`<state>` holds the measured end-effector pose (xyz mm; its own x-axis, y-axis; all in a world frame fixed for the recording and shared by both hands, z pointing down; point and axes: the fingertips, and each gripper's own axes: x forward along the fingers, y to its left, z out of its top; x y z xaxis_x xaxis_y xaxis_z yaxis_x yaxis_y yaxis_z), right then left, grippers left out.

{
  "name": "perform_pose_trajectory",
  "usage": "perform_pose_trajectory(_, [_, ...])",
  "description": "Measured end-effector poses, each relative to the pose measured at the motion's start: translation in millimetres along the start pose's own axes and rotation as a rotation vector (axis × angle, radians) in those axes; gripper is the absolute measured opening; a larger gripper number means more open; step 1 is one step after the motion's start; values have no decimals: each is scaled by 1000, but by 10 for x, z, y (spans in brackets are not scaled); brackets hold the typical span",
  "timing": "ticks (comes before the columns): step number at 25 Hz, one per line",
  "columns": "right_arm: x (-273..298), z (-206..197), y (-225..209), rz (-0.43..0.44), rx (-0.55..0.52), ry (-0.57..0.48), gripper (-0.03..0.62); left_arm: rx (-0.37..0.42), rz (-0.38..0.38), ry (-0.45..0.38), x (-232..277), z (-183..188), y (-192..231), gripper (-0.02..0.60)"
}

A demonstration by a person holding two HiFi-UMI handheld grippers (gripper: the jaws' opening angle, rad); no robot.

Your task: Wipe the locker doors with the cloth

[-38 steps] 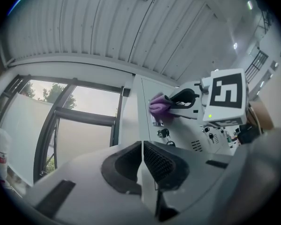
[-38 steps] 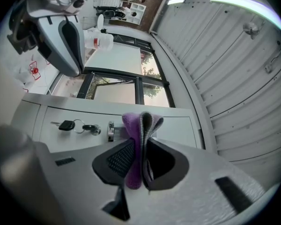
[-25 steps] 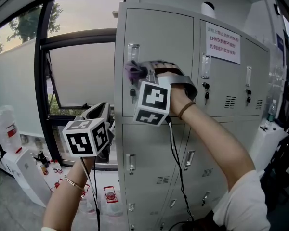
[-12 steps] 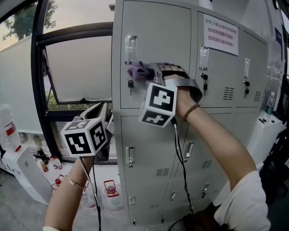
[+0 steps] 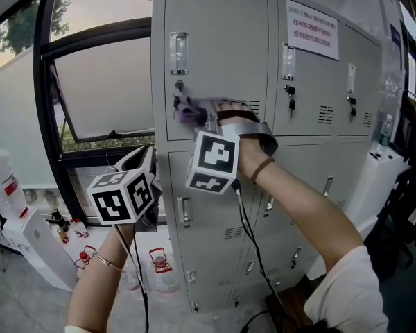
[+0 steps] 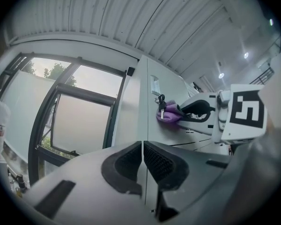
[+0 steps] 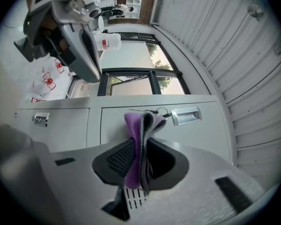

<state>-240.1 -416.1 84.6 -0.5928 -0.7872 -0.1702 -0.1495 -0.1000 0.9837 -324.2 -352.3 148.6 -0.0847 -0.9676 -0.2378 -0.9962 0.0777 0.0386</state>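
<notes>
Two grippers show in the head view, and only one is at the lockers. The right gripper (image 5: 205,114), in the centre of the frame, is clamped on a folded purple and grey cloth (image 5: 188,107) and holds it against the upper left locker door (image 5: 218,47). The cloth sits low on that door, just under the key (image 5: 179,86) that hangs in the lock below a clear handle (image 5: 178,53). In the right gripper view the cloth is pinched between both pads (image 7: 121,159), and its fold stands out past the tips to meet the grey panel beside the key. This gripper's marker cube (image 5: 213,161) sits just below, in front of the lower door (image 5: 208,217), and a dark band (image 5: 262,168) circles the wrist behind it. The left gripper (image 5: 143,161) hangs at the lower left of the frame, just beside the left edge of the lockers, with the window (image 5: 97,89) behind it. Its own view shows the jaws drawn together to a hairline gap with nothing between them. Its cube (image 5: 123,197) faces the camera. A white notice (image 5: 311,29) with red print is stuck on the next door, at the upper right of the frame. Small red and white things (image 5: 159,262) stand on the floor at the bottom, too small to tell.
</notes>
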Motion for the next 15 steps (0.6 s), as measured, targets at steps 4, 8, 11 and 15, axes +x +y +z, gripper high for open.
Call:
perform_pose_trajectory(4, [-10, 70, 180, 28, 4, -5, 74, -9, -3, 19, -10, -143, 39, 15])
perform_pose_trajectory(8, [-18, 118, 357, 53, 3, -10, 74, -15, -5, 40, -19, -299, 74, 15])
perform_pose_trajectory(11, [-24, 141, 494, 71, -8, -15, 74, -17, -3, 52, -15, -394, 109, 15])
perform_pose_trajectory(15, [-49, 169, 690, 101, -35, -17, 74, -32, 7, 58, -25, -472, 183, 15])
